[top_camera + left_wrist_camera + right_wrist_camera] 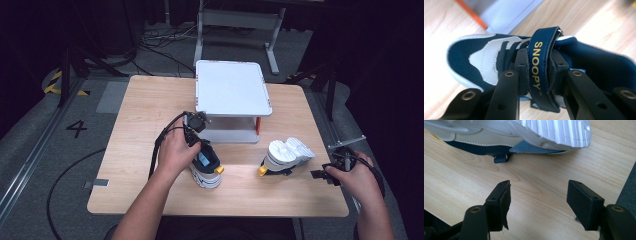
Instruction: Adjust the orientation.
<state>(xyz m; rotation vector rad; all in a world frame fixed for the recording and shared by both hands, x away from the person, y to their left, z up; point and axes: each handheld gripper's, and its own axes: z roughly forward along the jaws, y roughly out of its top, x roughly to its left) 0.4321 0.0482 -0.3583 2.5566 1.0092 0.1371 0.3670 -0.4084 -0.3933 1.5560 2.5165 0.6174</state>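
A navy and white shoe (207, 170) stands upright near the table's front middle. My left gripper (202, 146) is above it, shut on the shoe's navy strap (540, 67), which reads SNOOPY in yellow. The shoe's toe (471, 60) points away in the left gripper view. A second shoe (286, 156) lies tipped over to the right, its white sole (554, 131) facing up. My right gripper (320, 175) is open just right of that shoe, low over the wood, with nothing between its pads (504, 203).
A white two-level rack (231, 90) with red posts stands at the back middle of the wooden table (145, 115). The table's right edge (624, 182) lies close to my right gripper. Cables and a metal frame lie on the floor behind.
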